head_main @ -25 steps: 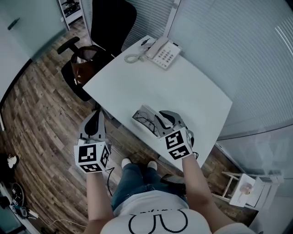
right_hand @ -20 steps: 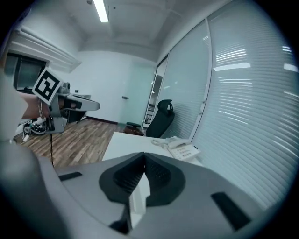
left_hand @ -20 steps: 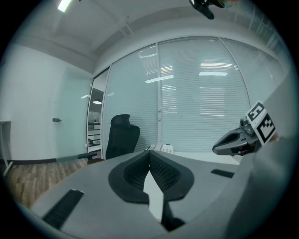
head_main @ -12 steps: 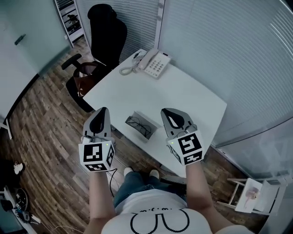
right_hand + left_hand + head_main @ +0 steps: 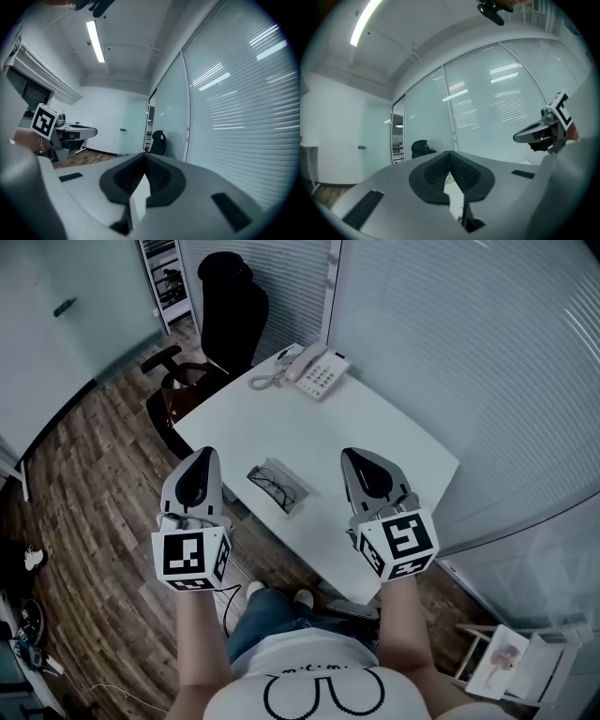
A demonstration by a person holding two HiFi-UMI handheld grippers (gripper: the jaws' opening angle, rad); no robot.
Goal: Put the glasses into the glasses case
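Glasses (image 5: 273,487): lying inside the glasses case (image 5: 298,503), which sits on the white table (image 5: 375,427) near its front edge. Neither gripper touches them.
Left gripper (image 5: 199,461): jaws clenched tip to tip with nothing between them. It is held level off the table's left side, well apart from the case.
Right gripper (image 5: 360,468): jaws pressed together, empty. It is held level over the table, to the right of the case and apart from it.
Step in hand: we judge the placing done, with both hands clear of the work.
How to do it well: we would hold both grippers high and to either side. The case lies close to the table edge, so a brush from either one could push it off.
Lid: we cannot tell whether the case has one to close.
Container, case: open on top and holding the glasses only. The frame looks to sit flat within the walls.
Telephone (image 5: 314,371): at the far corner, well apart from the case.
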